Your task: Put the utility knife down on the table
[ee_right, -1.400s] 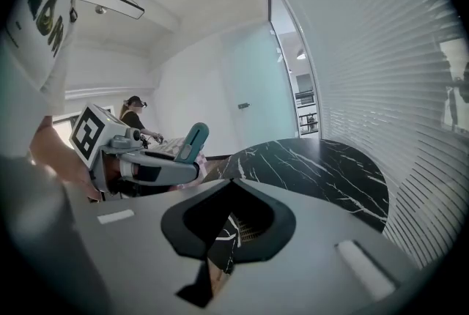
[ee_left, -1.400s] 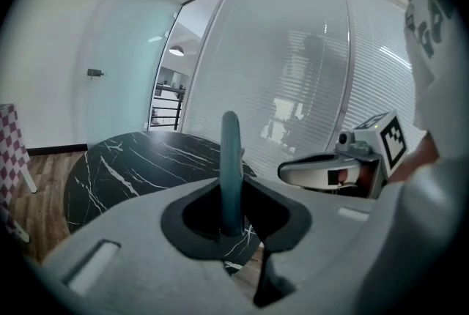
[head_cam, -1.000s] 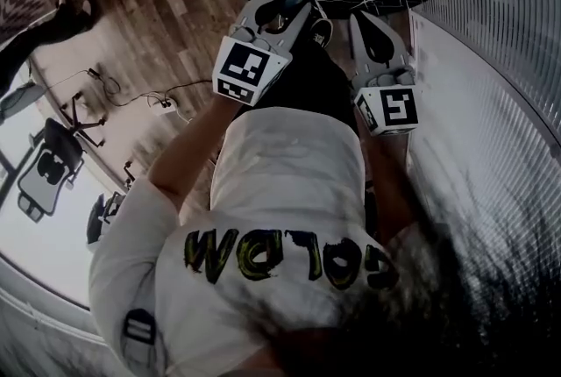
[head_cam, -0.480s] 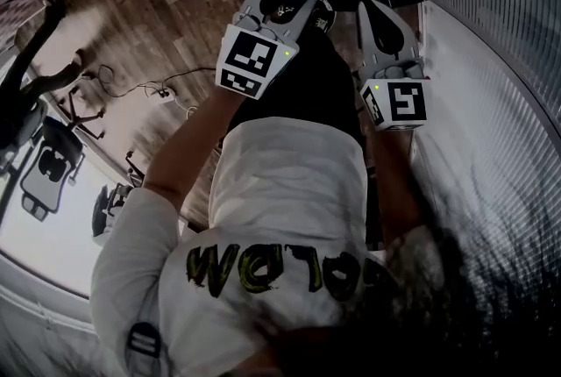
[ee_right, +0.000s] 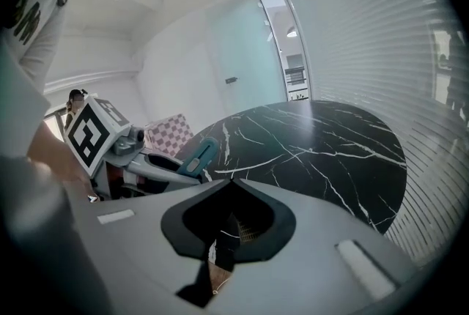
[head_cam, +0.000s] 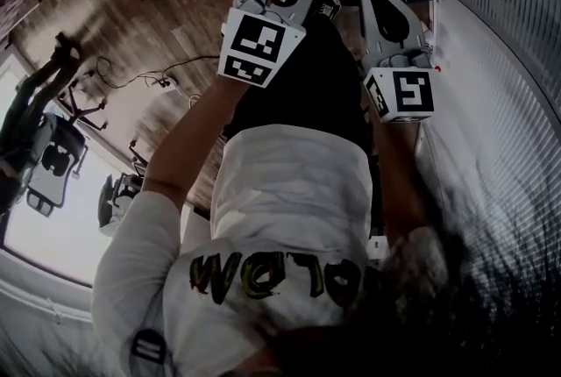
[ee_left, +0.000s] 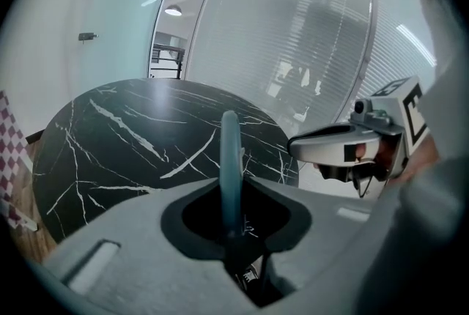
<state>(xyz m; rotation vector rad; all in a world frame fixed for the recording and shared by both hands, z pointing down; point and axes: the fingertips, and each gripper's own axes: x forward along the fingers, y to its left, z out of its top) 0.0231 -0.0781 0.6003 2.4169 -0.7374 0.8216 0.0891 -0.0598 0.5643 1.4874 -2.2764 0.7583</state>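
Facing black marble tabletop (ee_left: 110,152): grips utility knife (ee_left: 230,138) in left gripper (ee_left: 231,187) jaws, right gripper (ee_right: 233,180) jaws shut, empty; released early, risks missing its edge.

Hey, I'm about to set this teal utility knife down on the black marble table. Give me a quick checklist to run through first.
1. Grip on the teal plastic utility knife: ok. The left gripper is shut on it, and the knife stands up between the jaws.
2. Reach to the round black marble table: ok. Its near edge looks to lie just beyond the knife.
3. Landing spot free: ok. The part of the tabletop in view is bare.
4. Path clear of the right gripper: ok. It is shut and empty, off to the side of the left one.
5. Blade retracted: cannot tell.
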